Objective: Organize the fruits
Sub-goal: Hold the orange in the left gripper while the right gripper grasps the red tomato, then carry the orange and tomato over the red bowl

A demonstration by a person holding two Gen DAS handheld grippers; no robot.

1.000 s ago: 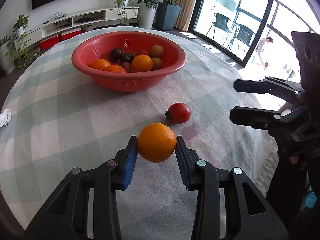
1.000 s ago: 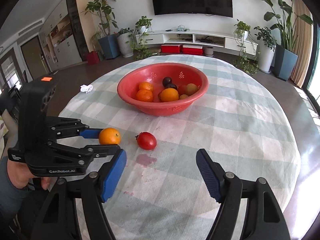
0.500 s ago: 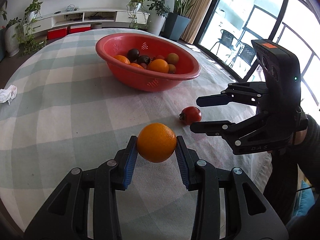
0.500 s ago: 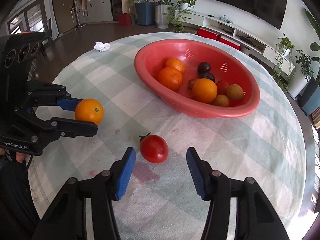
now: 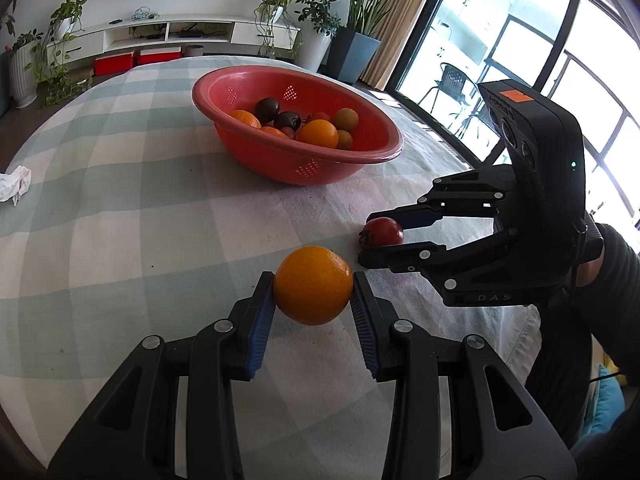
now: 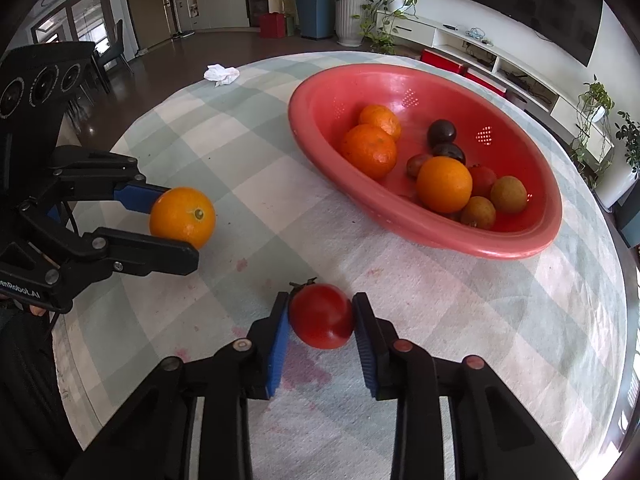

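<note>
My left gripper [image 5: 313, 294] is shut on an orange [image 5: 313, 285] and holds it just above the checked tablecloth; it also shows in the right wrist view [image 6: 176, 226] with the orange [image 6: 182, 218]. My right gripper [image 6: 320, 316] is shut on a red tomato [image 6: 321, 316] that rests on the cloth; it shows in the left wrist view [image 5: 374, 234] around the tomato [image 5: 382, 232]. A red bowl [image 5: 280, 164] with several oranges and dark and brown fruits stands beyond, seen too in the right wrist view [image 6: 320, 92].
A crumpled white tissue [image 6: 222, 74] lies at the table's far edge, also in the left wrist view [image 5: 14, 184]. Reddish stains [image 6: 308, 372] mark the cloth under my right gripper. The round table's edge [image 6: 616, 320] curves close on the right.
My right gripper has moved forward to the tomato and closed its fingers on it. My left gripper keeps its hold on the orange and has turned a little toward the bowl.
</note>
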